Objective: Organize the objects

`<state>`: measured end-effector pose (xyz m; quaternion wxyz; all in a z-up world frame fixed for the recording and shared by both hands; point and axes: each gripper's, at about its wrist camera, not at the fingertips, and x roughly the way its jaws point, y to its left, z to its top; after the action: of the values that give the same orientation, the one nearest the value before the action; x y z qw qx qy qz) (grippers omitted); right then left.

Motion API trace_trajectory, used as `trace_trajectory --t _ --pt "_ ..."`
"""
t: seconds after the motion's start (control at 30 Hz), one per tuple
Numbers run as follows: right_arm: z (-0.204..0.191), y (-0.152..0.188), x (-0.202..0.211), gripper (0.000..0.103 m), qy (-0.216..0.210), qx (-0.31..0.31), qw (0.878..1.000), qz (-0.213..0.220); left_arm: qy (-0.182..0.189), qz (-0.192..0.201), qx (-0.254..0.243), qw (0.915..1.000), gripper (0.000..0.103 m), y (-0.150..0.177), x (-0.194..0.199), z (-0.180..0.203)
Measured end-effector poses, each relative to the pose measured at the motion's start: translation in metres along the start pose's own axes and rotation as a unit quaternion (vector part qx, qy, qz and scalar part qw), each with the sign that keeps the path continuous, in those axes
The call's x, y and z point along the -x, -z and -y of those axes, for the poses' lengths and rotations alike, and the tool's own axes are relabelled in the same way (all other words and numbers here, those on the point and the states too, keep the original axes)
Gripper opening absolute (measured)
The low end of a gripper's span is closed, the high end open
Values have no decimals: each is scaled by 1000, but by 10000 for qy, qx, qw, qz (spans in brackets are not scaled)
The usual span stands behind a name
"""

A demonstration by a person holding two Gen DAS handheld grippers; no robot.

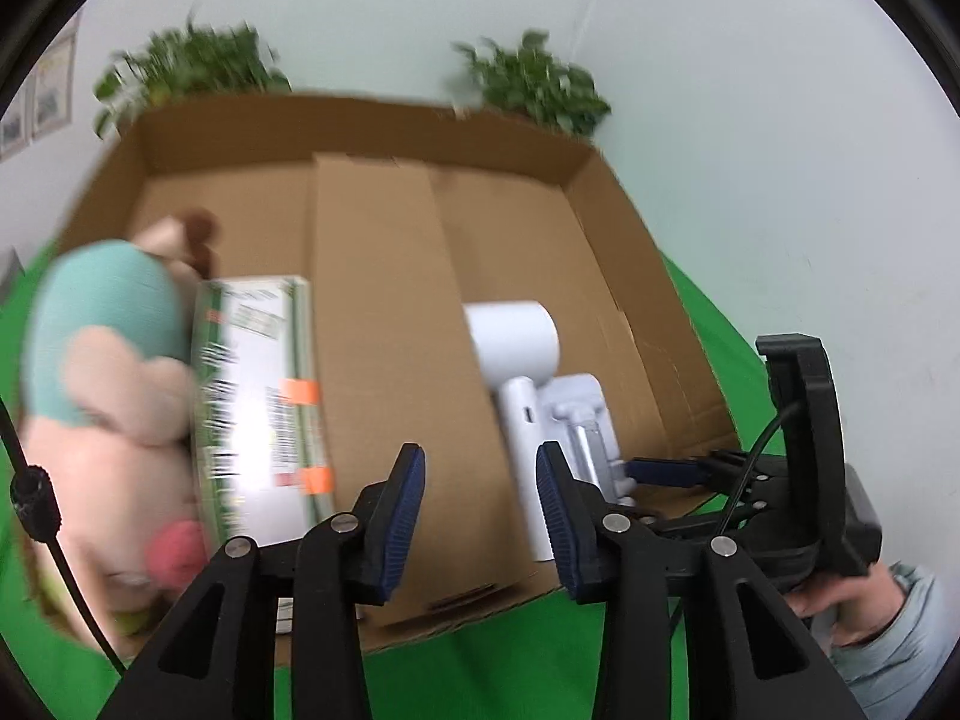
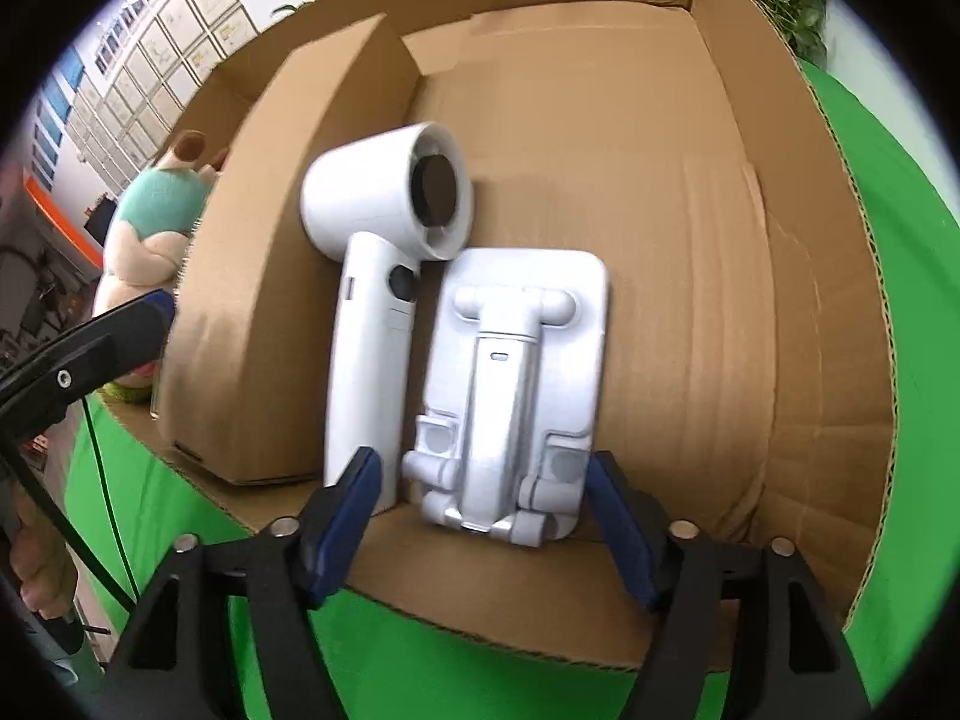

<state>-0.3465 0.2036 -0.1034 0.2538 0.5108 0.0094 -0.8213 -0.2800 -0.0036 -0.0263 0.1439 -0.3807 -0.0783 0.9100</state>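
Two grippers over cardboard box (image 2: 750, 300): left gripper (image 1: 480, 504) narrowly parted, empty; right gripper (image 2: 486, 516) wide, straddling white folding stand (image 2: 516, 384), lying beside hair dryer (image 2: 384, 276) on box floor.

You see a surface with a green cover (image 2: 900, 300), and directly on it lies one big open cardboard box (image 2: 810, 312). The green cover shows in front of the box and at its right side. Behind the far wall of the box, green plants (image 1: 534, 84) stand, but their base is hidden.
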Motion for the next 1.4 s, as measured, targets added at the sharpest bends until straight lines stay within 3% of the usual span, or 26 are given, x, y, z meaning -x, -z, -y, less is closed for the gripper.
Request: trace_trajectory --t 0.1,0.13,0.17,0.2,0.23,0.3,0.4,0.47,0.6,0.7,0.9,1.4 --pt "-6 5 19 81 -51 -31 9991 418 -642 626 -276 9956 61 12 22 -8" --pt "-9 8 27 85 58 -31 9979 648 -878 886 -341 9916 74 20 32 -10" --pt "-15 15 41 87 249 -12 9941 1055 -1132 1185 -395 9857 84 26 40 -11" --pt "-20 22 51 95 391 -14 9896 1388 -1355 1455 -423 9791 90 34 54 -19" --pt "-27 31 61 102 555 -38 9813 1844 -1665 1799 -395 9687 103 42 59 -20" --pt "-39 41 67 102 724 -16 9683 2392 -1933 2138 -301 9571 103 55 67 -25" --pt "-54 41 58 102 989 228 9531 2852 -2119 1908 -240 9582 103 61 41 -30" --pt "-66 37 43 102 1265 363 9491 2862 -2267 1754 -206 9578 103 69 22 -34" --pt "-74 34 28 102 1620 381 9488 2684 -2453 1501 23 9578 103 71 -8 -43" --pt "-63 33 16 102 1631 138 9542 2505 -2526 1462 -71 9564 103 72 -10 -39" --pt "-65 35 7 103 1824 138 9529 2420 -2509 1442 -50 9572 103 74 -6 -40" --pt "-66 38 7 103 1838 133 9539 2371 -2506 1446 -53 9572 103 74 -4 -40"
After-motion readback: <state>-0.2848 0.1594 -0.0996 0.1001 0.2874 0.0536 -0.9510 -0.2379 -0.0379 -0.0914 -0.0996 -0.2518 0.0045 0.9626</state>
